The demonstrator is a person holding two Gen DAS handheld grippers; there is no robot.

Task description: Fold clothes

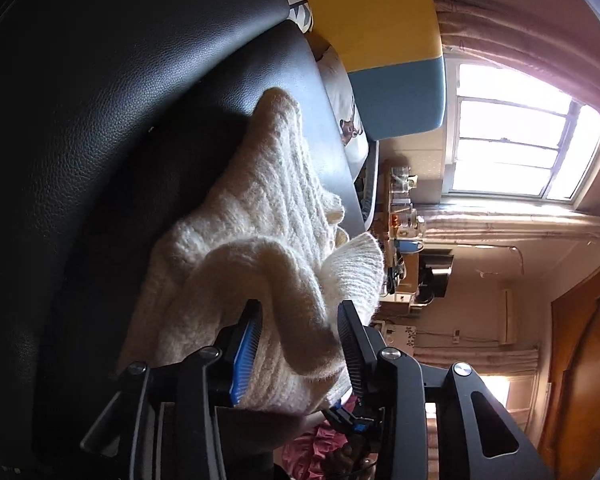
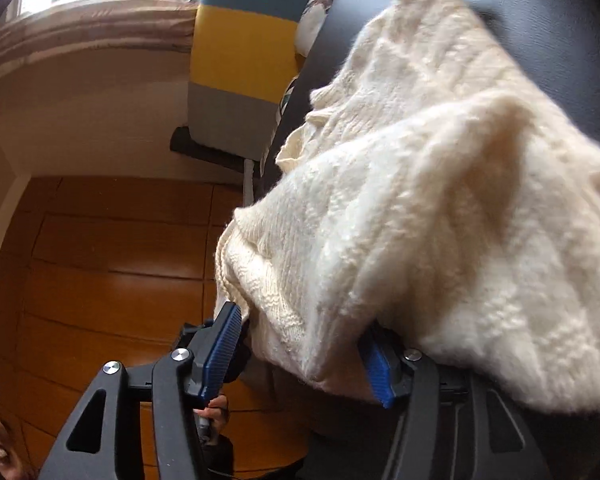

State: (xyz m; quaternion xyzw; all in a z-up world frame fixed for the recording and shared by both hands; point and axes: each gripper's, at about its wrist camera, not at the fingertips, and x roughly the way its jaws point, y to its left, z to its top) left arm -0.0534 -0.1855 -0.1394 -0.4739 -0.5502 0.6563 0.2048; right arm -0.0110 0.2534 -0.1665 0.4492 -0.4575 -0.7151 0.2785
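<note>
1. Sweater (image 1: 260, 216), a cream cable-knit, lies crumpled on a black leather surface (image 1: 100, 120); whether that is a seat or a sofa I cannot tell.
2. Left claw (image 1: 300, 320) is spread wide, released, with a raised fold of the sweater bulging up between its two fingers. No pad presses the knit, so it grips nothing yet.
3. Right claw (image 2: 304, 344) is likewise spread apart, and a thick edge of the sweater (image 2: 400, 200) hangs down into the gap between its fingers, draping over the far finger. It does not look clamped.
4. From each claw the sweater stretches straight ahead and away, its long axis running forward along the fingers toward a far tip resting on the leather.
5. Both claws sit at the near end of the garment, about equally close, each with cloth already between its fingers.
6. My judgement: the next move is closing both claws on these near folds, then lifting to spread the sweater flat. The bulky knit could slip out, or extra layers get caught.
</note>
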